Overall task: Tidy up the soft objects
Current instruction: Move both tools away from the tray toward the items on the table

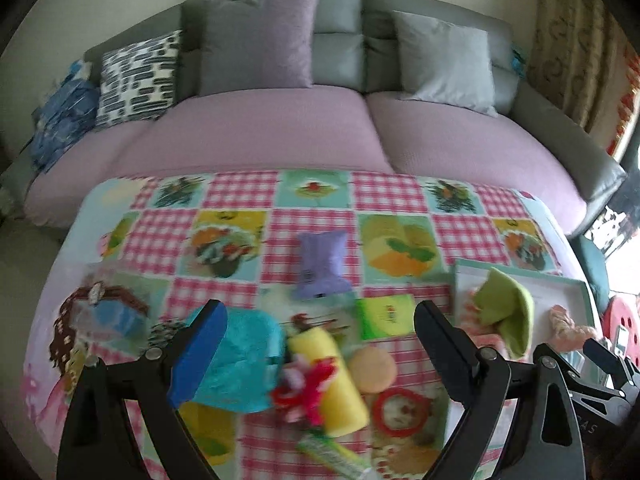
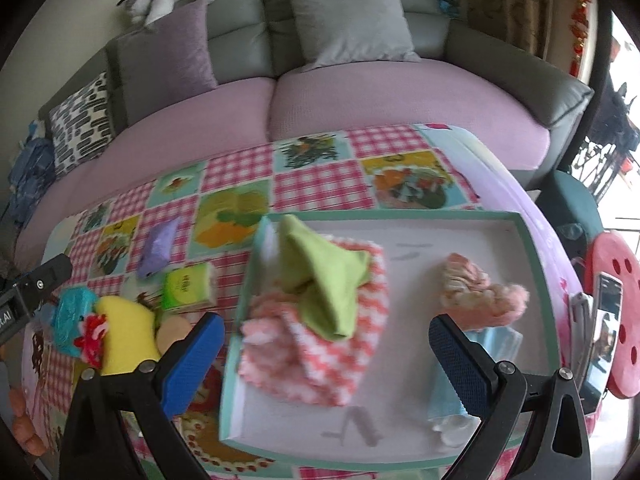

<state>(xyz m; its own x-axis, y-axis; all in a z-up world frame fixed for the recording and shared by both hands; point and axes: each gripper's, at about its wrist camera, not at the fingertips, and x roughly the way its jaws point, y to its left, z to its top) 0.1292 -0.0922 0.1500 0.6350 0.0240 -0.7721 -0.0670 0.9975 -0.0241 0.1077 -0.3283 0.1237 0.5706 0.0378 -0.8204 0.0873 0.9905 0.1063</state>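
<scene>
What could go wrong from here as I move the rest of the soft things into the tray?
1. The pile under the open left gripper is tight: the teal item, the yellow sponge and the red-pink fluffy thing touch, so a grasp may drag several along.
2. The green cloth sits loosely atop the pink-white towel near the tray wall; adding more there could push it over the edge.
3. Both views are blurred, so aiming may be off.

Left gripper [image 1: 320, 332] jaws spread wide, empty; right gripper [image 2: 326, 344] likewise.
</scene>
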